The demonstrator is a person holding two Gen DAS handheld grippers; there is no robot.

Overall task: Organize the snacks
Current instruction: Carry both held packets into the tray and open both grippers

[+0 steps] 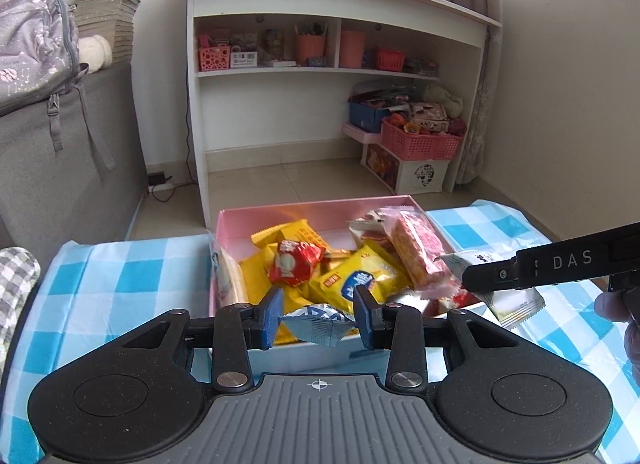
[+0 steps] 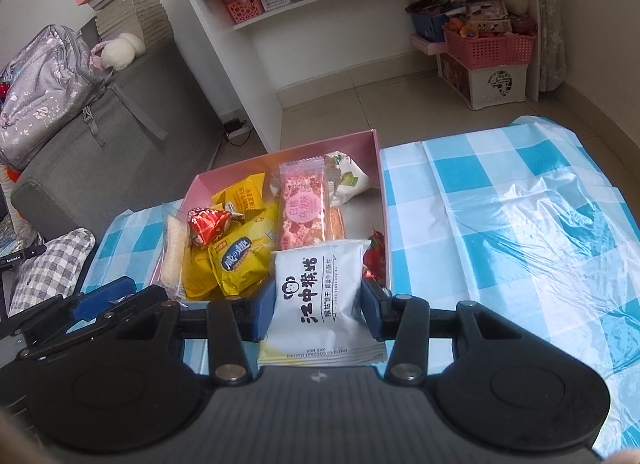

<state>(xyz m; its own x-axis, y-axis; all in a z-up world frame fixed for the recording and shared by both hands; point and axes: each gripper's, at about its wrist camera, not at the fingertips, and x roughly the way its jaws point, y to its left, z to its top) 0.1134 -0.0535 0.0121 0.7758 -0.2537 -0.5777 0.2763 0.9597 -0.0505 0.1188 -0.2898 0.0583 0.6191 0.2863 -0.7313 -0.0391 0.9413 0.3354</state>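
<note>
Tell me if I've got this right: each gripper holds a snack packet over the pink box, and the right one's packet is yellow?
Not quite: the right gripper holds a white packet, as the right wrist view shows. The left gripper does hold a silver packet over the pink box.

The black plastic arm of the right gripper [image 1: 560,268], at the right edge of the left wrist view, bears the white letters "DAS". In the right wrist view, the white foil snack packet [image 2: 316,292] at the near edge of the pink box carries large black Chinese characters, a small monkey-face logo and, inverted along its yellow near hem, "SHREDDED COCONUT STUFFING AND MILK". The other wrappers' print is too small to read.
</note>
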